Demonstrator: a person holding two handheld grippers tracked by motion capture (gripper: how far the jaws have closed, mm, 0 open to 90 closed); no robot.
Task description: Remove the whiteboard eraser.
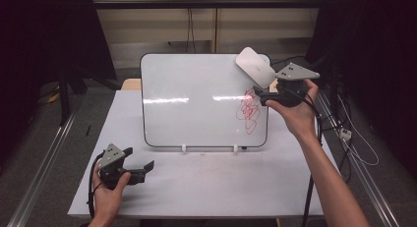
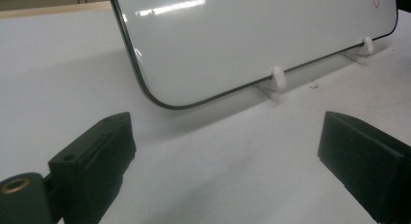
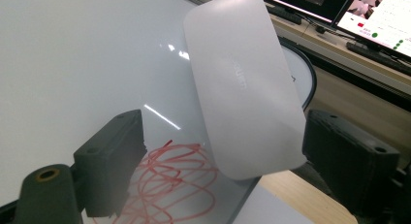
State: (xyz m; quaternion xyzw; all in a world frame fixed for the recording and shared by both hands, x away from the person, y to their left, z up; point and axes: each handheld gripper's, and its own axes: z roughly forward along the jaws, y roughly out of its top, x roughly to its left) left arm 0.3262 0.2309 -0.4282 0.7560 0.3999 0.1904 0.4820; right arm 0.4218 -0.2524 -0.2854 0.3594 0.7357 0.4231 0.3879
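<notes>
Right gripper (image 1: 259, 93) pinching white eraser (image 1: 254, 66) at whiteboard's (image 1: 196, 99) top right corner, above red scribble (image 1: 248, 111). Left gripper (image 1: 140, 160) spread wide, resting near table's (image 1: 206, 187) front left corner.

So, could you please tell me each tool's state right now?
Left tool: open, empty, low over the table.
Right tool: shut on the eraser.
</notes>
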